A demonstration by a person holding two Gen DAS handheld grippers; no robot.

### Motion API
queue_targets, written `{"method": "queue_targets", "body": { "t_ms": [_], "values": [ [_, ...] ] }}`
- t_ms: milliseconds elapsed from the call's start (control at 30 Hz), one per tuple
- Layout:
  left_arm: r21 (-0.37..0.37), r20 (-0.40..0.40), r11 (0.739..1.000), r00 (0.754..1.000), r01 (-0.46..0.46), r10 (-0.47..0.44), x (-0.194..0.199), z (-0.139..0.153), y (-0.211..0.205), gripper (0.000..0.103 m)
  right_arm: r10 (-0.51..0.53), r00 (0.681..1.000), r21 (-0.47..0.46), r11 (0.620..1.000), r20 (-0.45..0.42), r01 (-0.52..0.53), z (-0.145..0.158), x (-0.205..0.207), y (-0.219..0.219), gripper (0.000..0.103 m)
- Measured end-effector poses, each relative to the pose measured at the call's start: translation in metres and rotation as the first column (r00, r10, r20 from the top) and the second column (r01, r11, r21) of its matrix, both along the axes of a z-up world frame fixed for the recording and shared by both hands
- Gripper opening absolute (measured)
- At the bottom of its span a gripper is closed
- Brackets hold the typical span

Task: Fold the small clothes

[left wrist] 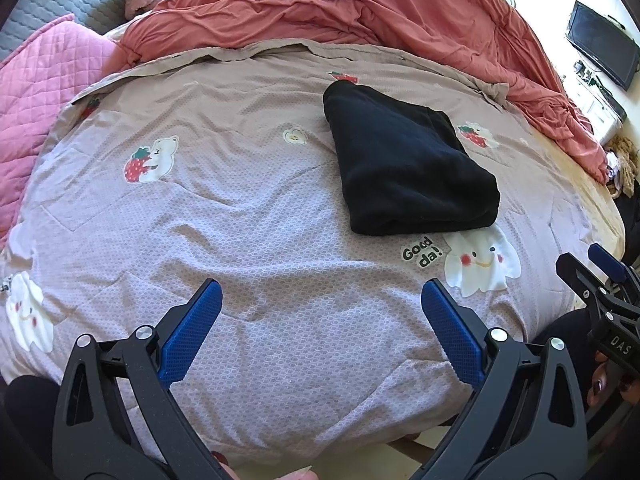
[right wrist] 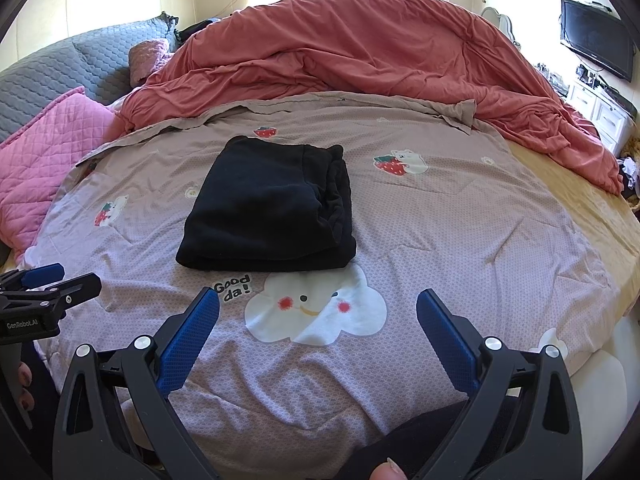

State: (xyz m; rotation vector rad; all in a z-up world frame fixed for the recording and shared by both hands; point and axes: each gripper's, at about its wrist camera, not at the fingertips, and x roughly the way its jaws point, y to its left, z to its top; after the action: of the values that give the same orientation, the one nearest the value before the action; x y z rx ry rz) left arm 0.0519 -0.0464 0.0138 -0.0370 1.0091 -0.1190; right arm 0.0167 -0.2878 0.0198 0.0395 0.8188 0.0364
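Observation:
A black garment lies folded into a thick rectangle on the mauve printed bedspread; it also shows in the right wrist view, on the bedspread. My left gripper is open and empty, held above the bedspread short of the garment and to its left. My right gripper is open and empty, over the cloud print just in front of the garment. The right gripper shows at the right edge of the left wrist view; the left gripper shows at the left edge of the right wrist view.
A rumpled red duvet is heaped across the back of the bed. A pink quilted pillow and a grey one lie at the left. A TV and white cabinet stand at the right. A bare yellow mattress strip runs along the right edge.

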Motion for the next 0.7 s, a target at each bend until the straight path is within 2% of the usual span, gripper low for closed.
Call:
{"method": "queue_targets", "body": {
  "t_ms": [700],
  "values": [
    [-0.032, -0.010, 0.999, 1.000, 0.014, -0.015, -0.0018, -0.0003, -0.0025, 0.094, -0.001, 1.000, 0.001, 1.000, 0.000, 0.001, 0.0004, 0.0001, -0.0018, 0.098]
  ]
}}
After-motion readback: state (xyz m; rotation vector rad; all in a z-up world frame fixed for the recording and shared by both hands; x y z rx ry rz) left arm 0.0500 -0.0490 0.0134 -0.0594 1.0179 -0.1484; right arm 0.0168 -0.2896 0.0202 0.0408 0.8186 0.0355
